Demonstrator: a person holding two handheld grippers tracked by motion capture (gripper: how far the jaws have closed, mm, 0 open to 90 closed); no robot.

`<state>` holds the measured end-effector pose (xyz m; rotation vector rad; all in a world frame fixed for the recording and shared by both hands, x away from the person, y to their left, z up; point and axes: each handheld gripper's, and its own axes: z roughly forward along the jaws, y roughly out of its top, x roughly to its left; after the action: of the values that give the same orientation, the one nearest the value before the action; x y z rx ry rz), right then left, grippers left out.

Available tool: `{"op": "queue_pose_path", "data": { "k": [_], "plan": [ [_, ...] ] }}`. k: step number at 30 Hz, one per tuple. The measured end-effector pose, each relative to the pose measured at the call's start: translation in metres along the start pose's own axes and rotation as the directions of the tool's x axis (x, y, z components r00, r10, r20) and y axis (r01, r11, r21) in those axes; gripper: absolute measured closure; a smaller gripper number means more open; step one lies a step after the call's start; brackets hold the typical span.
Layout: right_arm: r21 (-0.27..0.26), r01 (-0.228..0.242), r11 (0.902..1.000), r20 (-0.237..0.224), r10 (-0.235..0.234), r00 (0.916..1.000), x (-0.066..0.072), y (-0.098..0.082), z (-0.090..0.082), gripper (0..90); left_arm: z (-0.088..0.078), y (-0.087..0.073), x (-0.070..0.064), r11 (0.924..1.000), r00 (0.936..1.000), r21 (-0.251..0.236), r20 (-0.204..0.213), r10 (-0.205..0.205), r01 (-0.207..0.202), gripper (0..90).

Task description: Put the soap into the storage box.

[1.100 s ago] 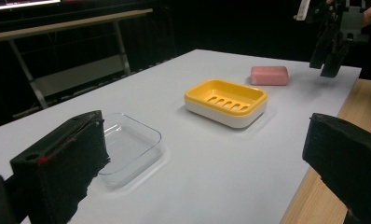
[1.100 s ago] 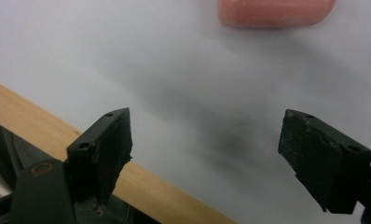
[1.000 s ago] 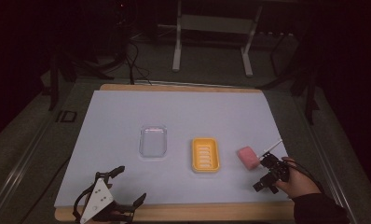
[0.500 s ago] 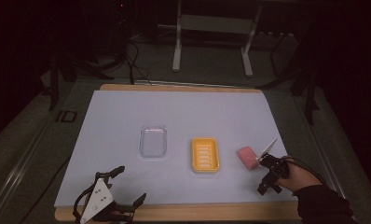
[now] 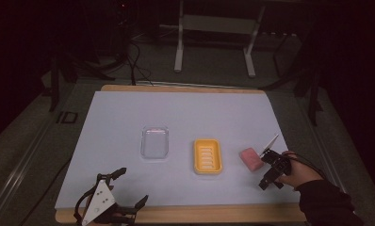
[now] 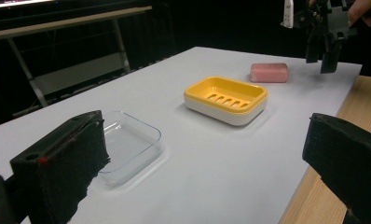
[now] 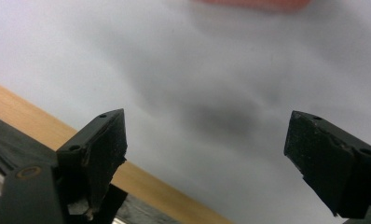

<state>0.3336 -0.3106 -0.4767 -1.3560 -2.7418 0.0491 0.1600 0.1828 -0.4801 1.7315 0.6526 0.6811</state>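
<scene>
Looking down from the high view, we see a white sheet (image 5: 185, 117) covering a wooden table (image 5: 185, 88), whose edge shows along the near and far sides.

Three items lie in a row across the middle of the sheet. A clear shallow tray (image 5: 155, 142) sits at the left. A yellow soap dish (image 5: 207, 156) with a slotted floor sits near its right, apart from it. A pink soap bar (image 5: 251, 158) lies flat on the sheet just right of the dish, not touching it.

We find the left gripper (image 5: 129, 193) resting at the near left edge of the table, its grey three-cornered plate facing up. In the left gripper view its two black jaws stand wide apart with nothing between them, and the tray, dish and bar (image 6: 269, 72) lie ahead of them.

The person's right hand (image 5: 298, 170) holds the right gripper (image 5: 269, 185) just right of the soap bar, above the sheet, pointed down and toward the near edge. In the right gripper view its jaws are spread wide and empty over bare sheet, and a pink blur crosses the top edge.
</scene>
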Motion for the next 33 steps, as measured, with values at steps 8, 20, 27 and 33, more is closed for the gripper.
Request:
{"op": "queue_pose_path", "data": {
  "k": [8, 20, 27, 33],
  "plan": [
    [-0.088, 0.060, 0.9944, 0.018, -0.059, 0.9981, 0.001, 0.010, -0.005, 11.8, 0.000, 0.000, 0.000, 1.0000, 1.0000, -0.001, 0.002, -0.001, 0.001, 0.3],
    [-0.204, 0.043, 0.9781, 0.027, -0.038, 0.9989, -0.001, 0.029, -0.012, 15.4, 0.000, 0.000, 0.000, 1.0000, 1.0000, 0.004, 0.006, 0.002, -0.002, 0.4],
    [-0.294, 0.001, 0.9558, 0.018, 0.005, 0.9998, -0.006, 0.039, -0.012, 18.8, 0.000, 0.000, 0.000, 1.0000, 1.0000, 0.004, 0.008, 0.002, -0.002, 0.3],
    [-0.304, -0.034, 0.9520, 0.004, 0.037, 0.9993, -0.012, 0.047, -0.007, 22.8, 0.001, 0.000, 0.000, 1.0000, 0.9999, 0.006, 0.010, 0.002, -0.002, 0.3]
  ]
}}
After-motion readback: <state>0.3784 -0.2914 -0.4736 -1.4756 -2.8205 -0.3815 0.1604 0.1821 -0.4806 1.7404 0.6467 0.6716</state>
